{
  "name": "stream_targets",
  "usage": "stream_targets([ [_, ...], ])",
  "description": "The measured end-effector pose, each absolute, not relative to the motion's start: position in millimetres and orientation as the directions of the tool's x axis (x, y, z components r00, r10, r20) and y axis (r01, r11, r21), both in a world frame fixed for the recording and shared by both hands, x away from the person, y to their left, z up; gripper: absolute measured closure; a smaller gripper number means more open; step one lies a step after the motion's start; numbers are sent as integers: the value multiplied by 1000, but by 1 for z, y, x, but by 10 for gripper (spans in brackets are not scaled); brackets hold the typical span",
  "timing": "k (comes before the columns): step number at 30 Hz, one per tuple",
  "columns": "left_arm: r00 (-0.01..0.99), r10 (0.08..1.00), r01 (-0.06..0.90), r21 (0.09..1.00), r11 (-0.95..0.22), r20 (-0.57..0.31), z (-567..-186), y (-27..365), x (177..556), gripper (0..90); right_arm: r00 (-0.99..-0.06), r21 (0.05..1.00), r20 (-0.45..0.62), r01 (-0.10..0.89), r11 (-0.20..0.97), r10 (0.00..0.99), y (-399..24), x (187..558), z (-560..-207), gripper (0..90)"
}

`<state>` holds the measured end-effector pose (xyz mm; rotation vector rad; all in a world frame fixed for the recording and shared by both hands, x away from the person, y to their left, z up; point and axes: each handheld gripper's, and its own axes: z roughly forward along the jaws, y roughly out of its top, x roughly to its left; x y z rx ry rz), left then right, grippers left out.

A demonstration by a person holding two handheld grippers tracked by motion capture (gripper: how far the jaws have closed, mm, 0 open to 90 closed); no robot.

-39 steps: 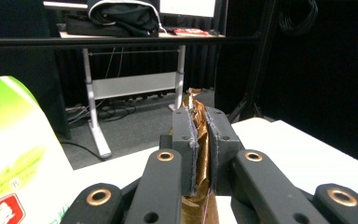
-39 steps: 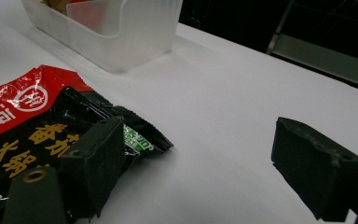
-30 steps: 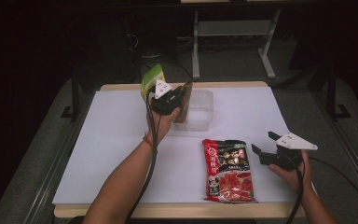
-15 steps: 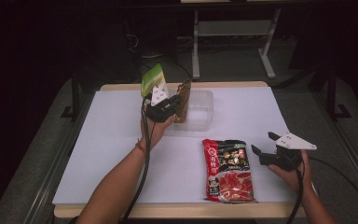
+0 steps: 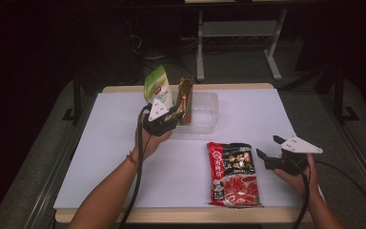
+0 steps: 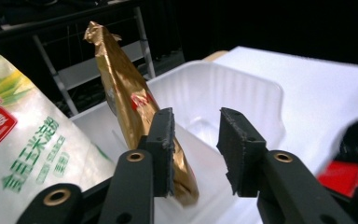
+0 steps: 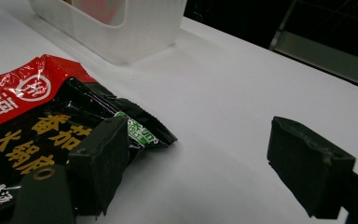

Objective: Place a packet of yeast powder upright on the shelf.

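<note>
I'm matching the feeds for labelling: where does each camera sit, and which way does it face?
High view: above the table's near side, looking forward and down; both forearms, left claw, right claw.
Left gripper view: on the left claw, facing the gold pouch in the bin.
Right gripper view: on the right claw, low over the red packet.
All share the bin.

Gold pouch (image 6: pixel 126 93) upright in clear tub (image 6: pixel 242 88)

left gripper (image 5: pixel 180 114): black, grey three-cornered plate (bare forearm) | right gripper (image 5: pixel 263 155): black, trailing cable
</note>
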<state>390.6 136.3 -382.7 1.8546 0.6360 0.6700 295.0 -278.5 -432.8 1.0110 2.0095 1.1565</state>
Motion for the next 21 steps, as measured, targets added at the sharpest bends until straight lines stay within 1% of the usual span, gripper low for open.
stream_targets([
  [3, 722, 663, 102, 917, -385, 199, -383, 143, 379, 613, -529, 890, -127, 312, 332, 839, -278, 295, -433, 200],
  [6, 731, 647, 94, 906, -412, 218, -385, 151, 369, 561, -532, 889, -125, 315, 333, 838, -277, 294, -432, 199],
  [12, 748, 634, 116, 902, -417, 197, -391, 171, 351, 489, -537, 886, -129, 316, 340, 834, -275, 293, -432, 198],
  [17, 760, 623, 138, 889, -437, 188, -400, 189, 337, 446, -548, 883, -123, 320, 343, 828, -273, 292, -431, 205],
  [19, 756, 621, 136, 879, -457, 206, -404, 198, 330, 439, -558, 880, -125, 319, 352, 821, -272, 291, -430, 205],
  [21, 758, 622, 149, 878, -455, 194, -406, 208, 321, 421, -565, 881, -119, 319, 350, 816, -271, 290, -429, 204],
])
